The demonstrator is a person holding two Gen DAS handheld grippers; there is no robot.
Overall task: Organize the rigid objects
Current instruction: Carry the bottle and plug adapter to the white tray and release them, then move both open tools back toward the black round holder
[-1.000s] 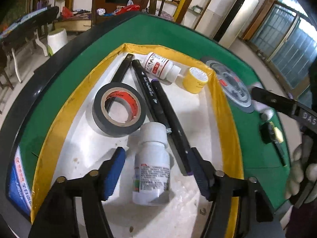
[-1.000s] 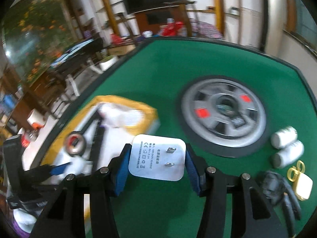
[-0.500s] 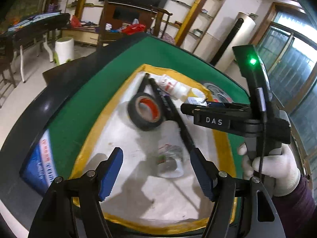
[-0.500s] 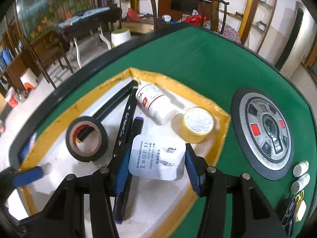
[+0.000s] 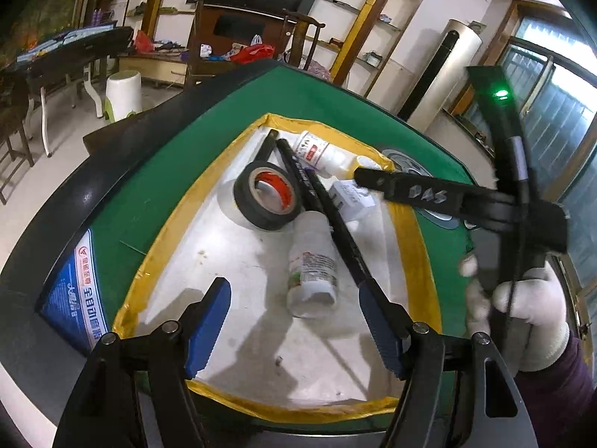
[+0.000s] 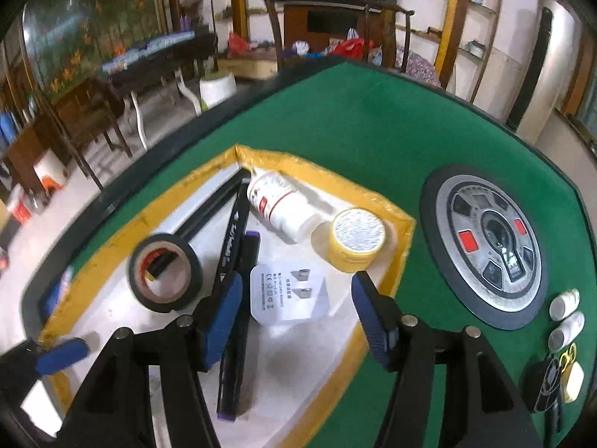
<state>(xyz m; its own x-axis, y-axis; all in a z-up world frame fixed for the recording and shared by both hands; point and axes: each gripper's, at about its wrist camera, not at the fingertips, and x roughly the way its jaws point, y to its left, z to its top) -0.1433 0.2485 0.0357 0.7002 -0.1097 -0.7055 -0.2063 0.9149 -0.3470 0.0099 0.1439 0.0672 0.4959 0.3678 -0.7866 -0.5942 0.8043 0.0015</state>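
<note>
A white tray with a yellow rim (image 6: 395, 261) (image 5: 156, 246) sits on the green table. In it lie a white plug adapter (image 6: 287, 295) (image 5: 350, 196), a black tape roll (image 6: 166, 272) (image 5: 266, 196), black markers (image 6: 231, 246) (image 5: 335, 224), two white bottles (image 6: 280, 205) (image 5: 313, 272) and a yellow-sided jar (image 6: 356, 239). My right gripper (image 6: 294, 310) is open, its jaws on either side of the adapter, which lies on the tray floor. My left gripper (image 5: 294, 321) is open and empty above the tray's near end, just short of the nearer bottle.
A round grey dial (image 6: 492, 246) is set in the table right of the tray. Two small white bottles (image 6: 565, 313), a black tool and a yellow-white item (image 6: 572, 384) lie at the right edge. The right gripper's body (image 5: 447, 198) reaches across the left wrist view.
My right gripper carried the adapter over the tray, then opened; the adapter now lies in the tray. My left gripper pulled back from the bottle and stayed open.
</note>
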